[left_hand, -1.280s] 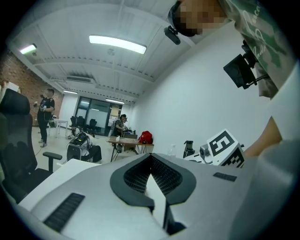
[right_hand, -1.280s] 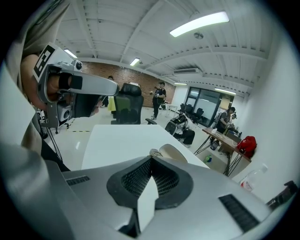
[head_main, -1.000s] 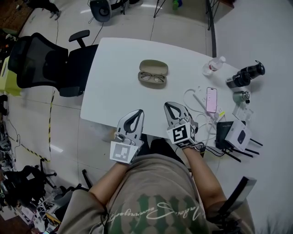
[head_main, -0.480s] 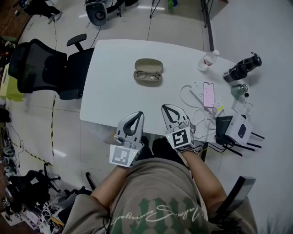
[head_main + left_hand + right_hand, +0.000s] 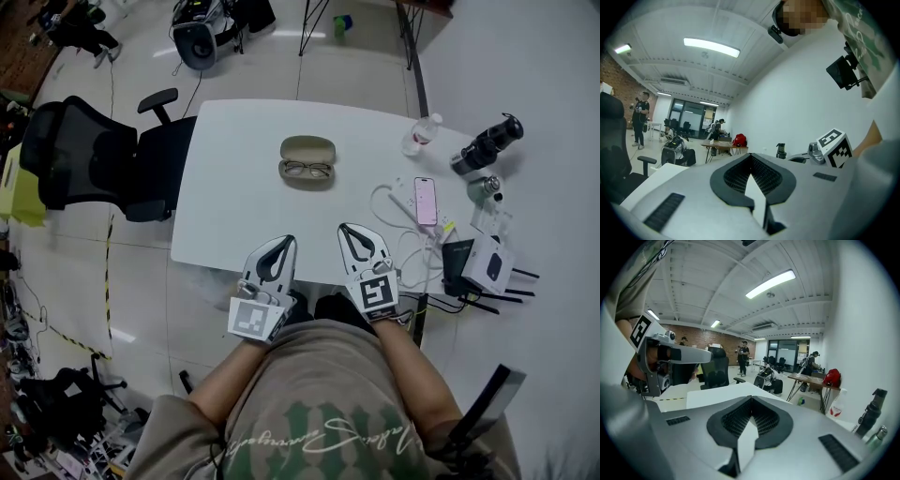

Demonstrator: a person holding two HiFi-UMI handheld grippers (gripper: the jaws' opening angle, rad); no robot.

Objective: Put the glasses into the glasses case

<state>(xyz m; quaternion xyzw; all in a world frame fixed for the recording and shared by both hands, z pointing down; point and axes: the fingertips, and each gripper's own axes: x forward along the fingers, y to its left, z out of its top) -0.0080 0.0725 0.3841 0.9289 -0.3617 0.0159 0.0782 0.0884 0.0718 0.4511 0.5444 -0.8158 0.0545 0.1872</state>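
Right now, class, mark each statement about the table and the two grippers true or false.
1. The glasses case lies open on the white table. True.
2. The glasses lie inside the case. True.
3. The left gripper grips the glasses. False: it is shut on nothing, near the table's near edge, apart from the case.
4. The right gripper is wide open. False: its jaws are together.
5. The phone lies left of the case. False: it lies to the right.

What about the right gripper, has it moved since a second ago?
No. The right gripper remains shut over the table's near edge, as far from the glasses case as before.
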